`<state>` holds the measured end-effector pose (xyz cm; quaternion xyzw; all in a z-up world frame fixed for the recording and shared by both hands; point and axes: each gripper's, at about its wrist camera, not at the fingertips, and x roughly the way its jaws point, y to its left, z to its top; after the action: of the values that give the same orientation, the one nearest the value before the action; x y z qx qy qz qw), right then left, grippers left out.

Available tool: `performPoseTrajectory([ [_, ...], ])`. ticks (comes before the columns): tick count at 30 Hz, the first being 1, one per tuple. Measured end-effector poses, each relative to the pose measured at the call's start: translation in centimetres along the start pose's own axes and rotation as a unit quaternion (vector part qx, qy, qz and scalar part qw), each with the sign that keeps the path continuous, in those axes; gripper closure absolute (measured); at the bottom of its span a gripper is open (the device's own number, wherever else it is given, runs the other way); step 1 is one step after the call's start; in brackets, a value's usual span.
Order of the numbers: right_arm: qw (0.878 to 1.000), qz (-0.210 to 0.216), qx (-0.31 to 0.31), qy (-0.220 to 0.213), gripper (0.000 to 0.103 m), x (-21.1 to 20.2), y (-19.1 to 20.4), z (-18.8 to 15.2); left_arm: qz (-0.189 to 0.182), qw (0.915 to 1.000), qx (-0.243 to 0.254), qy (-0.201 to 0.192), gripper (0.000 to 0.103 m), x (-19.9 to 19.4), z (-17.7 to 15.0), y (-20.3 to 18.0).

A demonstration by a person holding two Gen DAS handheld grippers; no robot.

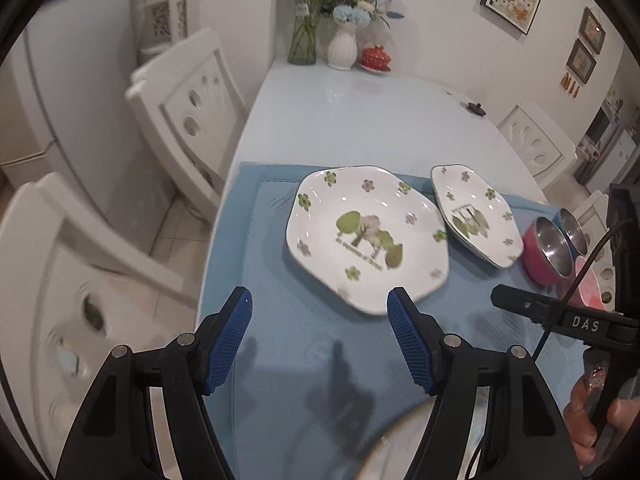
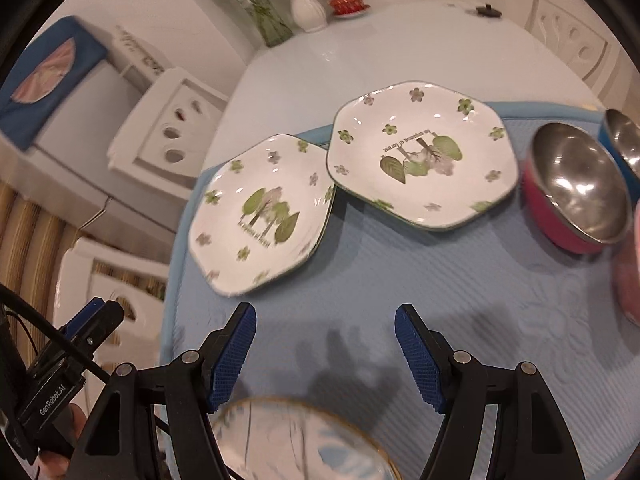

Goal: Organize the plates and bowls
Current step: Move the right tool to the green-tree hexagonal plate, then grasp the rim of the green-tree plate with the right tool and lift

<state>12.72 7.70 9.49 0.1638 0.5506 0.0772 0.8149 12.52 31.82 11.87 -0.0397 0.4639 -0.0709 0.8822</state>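
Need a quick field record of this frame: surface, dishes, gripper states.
surface: blue mat on a pale table
plates: two white floral plates, left plate and right plate, side by side, the right one's edge overlapping the left one's
bowls: pink steel bowl, blue steel bowl behind it
near edge: glass dish with gold rim
left gripper: open, empty
right gripper: open, empty

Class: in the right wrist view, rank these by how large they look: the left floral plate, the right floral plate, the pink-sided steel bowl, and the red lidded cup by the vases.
1. right floral plate and left floral plate: look alike, so unranked.
2. pink-sided steel bowl.
3. red lidded cup, smallest, though it sits farthest away, so its true size is unsure.
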Motion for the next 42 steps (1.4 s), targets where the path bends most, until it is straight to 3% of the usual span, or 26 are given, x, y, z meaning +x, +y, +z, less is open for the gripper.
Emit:
performPoseTrajectory([
  [3,1.000,-0.012,0.012,0.008,0.034,2.3,0.0,1.3,-0.008,0.9999,0.001,0.007,0.035,2.4,1.2,0.8],
  [8,0.999,-0.026,0.016,0.023,0.049,6.0,0.3,3.3,-0.036,0.9990,-0.017,0.021,0.037,6.8,3.1,2.4],
  [14,0.999,-0.039,0.001,0.019,0.064,8.5,0.6,4.6,-0.054,0.9972,-0.038,0.036,0.058,10.9,4.4,3.8],
  [17,0.999,-0.033,-0.005,0.025,0.068,9.3,0.7,5.0,-0.073,0.9949,-0.056,0.041,0.062,12.3,4.5,4.5],
  [23,0.998,-0.033,-0.044,0.025,0.071,10.5,1.8,5.9,-0.114,0.9893,-0.071,0.057,0.081,14.5,4.4,4.8],
  [29,0.994,-0.057,-0.090,0.033,0.073,10.8,3.1,6.0,-0.106,0.9918,-0.058,0.041,0.090,14.1,4.0,4.7],
  [42,0.988,-0.038,-0.129,0.070,0.073,11.1,7.4,2.7,-0.080,0.9914,-0.091,0.049,0.088,11.4,1.1,8.9],
])
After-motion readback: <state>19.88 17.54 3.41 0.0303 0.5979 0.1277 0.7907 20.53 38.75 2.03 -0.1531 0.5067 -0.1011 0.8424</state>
